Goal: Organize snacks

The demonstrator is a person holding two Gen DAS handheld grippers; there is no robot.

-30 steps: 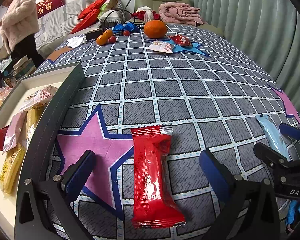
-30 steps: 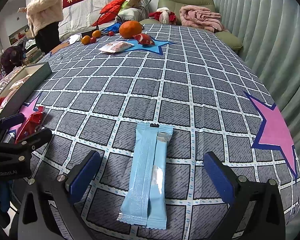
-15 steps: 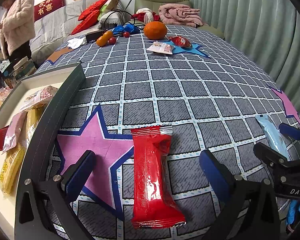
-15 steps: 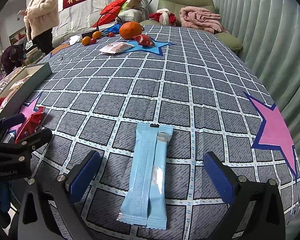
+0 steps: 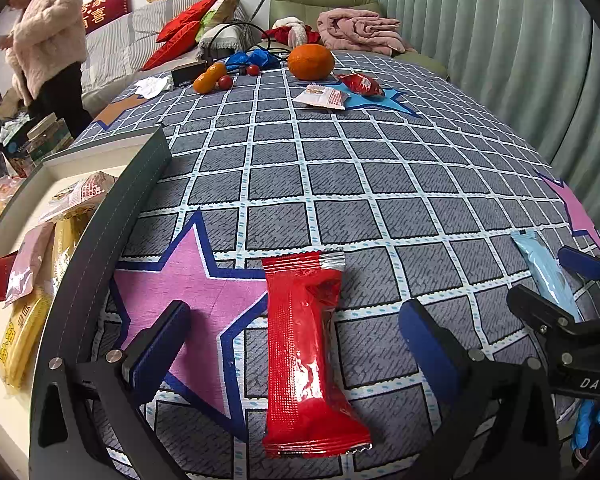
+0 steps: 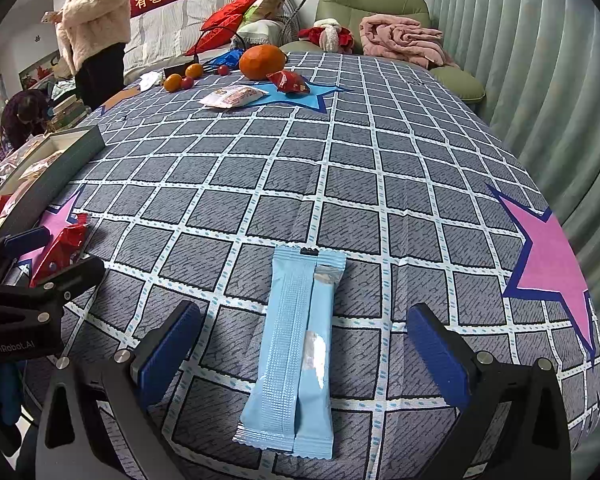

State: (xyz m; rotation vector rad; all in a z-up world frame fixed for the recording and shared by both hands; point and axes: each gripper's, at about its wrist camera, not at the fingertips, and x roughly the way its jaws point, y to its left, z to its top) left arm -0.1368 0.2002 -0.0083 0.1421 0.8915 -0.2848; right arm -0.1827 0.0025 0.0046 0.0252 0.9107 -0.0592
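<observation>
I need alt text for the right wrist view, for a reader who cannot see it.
A light blue snack packet lies flat on a grey checked tablecloth, between the open jaws of the right gripper. At far left the left gripper straddles a red snack packet, beside a dark-sided box of snacks.

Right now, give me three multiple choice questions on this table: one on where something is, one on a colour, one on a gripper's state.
1. Where does the red packet lie?
A. in the box
B. between the left gripper's fingers, on the cloth
C. beside the orange

2. What colour is the packet in front of the right gripper?
A. light blue
B. yellow
C. green

3. How is the right gripper?
A. shut on a packet
B. open, holding nothing
C. holding the orange

Answers: 1 B, it lies flat on the cloth with a finger either side. 2 A, the blue packet is pale blue. 3 B, both fingers stand clear of the packet.
</observation>
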